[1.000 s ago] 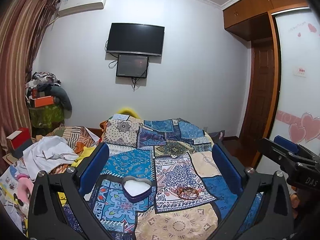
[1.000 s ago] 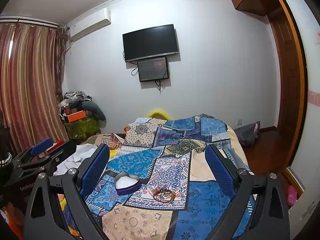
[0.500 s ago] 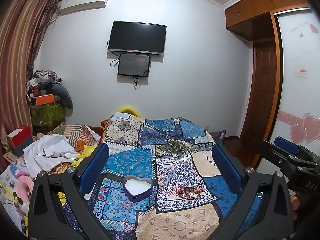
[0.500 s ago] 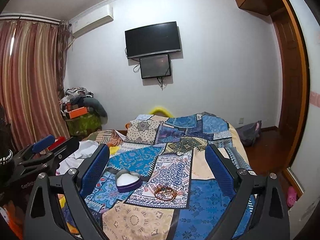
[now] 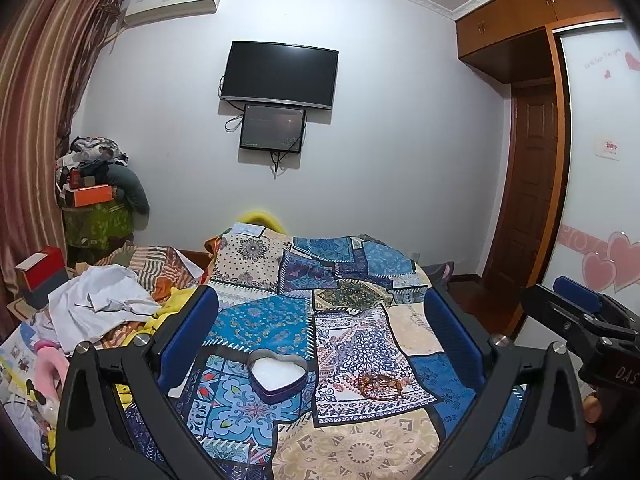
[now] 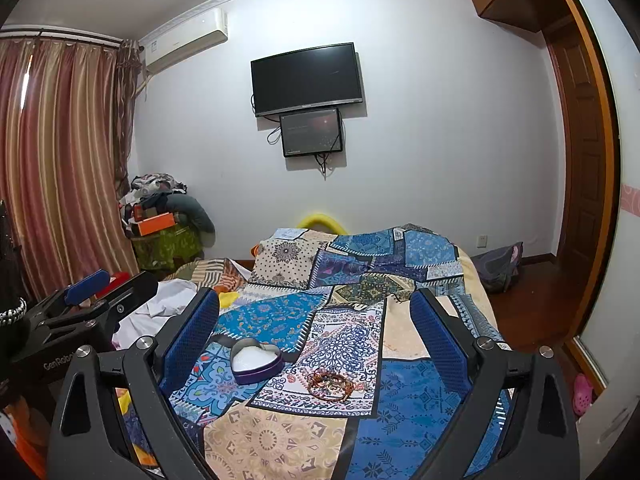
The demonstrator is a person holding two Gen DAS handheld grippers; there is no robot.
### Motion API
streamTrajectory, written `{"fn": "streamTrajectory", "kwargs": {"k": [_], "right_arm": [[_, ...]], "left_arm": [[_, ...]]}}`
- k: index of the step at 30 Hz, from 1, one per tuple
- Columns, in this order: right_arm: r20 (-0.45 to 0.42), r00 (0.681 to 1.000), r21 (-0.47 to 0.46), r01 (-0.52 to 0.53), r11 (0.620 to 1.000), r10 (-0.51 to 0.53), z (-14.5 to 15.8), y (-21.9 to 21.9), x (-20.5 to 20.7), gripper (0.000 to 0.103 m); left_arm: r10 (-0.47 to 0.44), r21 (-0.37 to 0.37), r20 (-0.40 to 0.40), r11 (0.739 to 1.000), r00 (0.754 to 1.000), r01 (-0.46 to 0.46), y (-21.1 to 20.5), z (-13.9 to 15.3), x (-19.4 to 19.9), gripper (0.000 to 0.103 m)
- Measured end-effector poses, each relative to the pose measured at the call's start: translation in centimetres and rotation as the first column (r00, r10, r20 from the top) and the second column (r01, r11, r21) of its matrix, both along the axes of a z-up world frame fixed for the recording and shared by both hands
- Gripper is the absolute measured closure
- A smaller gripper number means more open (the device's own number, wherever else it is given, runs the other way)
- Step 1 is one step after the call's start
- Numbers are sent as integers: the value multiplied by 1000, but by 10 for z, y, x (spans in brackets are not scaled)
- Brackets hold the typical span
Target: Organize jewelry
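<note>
A small pile of bracelets (image 5: 378,385) (image 6: 332,384) lay on the patchwork bedspread (image 5: 352,320) (image 6: 360,292), on a blue-and-white patterned patch near the foot of the bed. The strands were tangled together, brownish and beaded; how many there were could not be told. Just to their left, apart from them, sat a heart-shaped tin (image 5: 279,374) (image 6: 256,363) with dark purple walls. It stood open, without a lid, and held only a white lining or padding; no jewelry showed inside it.

The left gripper (image 5: 320,332) hung above the bed with its blue-padded fingers (image 5: 188,336) spread wide and nothing between them; the tin and bracelets showed in the gap. The right gripper (image 6: 316,332) was likewise wide open and empty, its fingers (image 6: 190,336) framing the same two things. Each gripper appeared at the edge of the other's view, side by side.

To the left of the bed lay a heap of white cloth (image 5: 96,304) and other clothes. On the far wall hung a dark television (image 5: 279,75) (image 6: 307,79) with a smaller screen (image 5: 272,128) just below it, and an air conditioner (image 5: 174,0) near the striped curtains (image 6: 60,160). A wooden door (image 5: 530,184) stood at right.
</note>
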State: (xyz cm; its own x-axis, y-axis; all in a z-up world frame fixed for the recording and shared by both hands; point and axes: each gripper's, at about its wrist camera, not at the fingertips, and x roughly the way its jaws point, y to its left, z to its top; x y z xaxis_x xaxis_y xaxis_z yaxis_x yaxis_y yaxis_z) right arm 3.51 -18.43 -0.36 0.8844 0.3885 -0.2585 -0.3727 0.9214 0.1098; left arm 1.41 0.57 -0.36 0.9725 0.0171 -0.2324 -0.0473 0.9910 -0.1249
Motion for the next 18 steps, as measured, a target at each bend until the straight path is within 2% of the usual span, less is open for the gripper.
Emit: {"fn": "streamTrajectory", "kwargs": {"k": [18], "right_arm": [[2, 1000, 14, 0, 1000, 0, -1, -2, 0, 8]], "left_arm": [[8, -3, 21, 1000, 1000, -8, -2, 3, -4, 0]]}}
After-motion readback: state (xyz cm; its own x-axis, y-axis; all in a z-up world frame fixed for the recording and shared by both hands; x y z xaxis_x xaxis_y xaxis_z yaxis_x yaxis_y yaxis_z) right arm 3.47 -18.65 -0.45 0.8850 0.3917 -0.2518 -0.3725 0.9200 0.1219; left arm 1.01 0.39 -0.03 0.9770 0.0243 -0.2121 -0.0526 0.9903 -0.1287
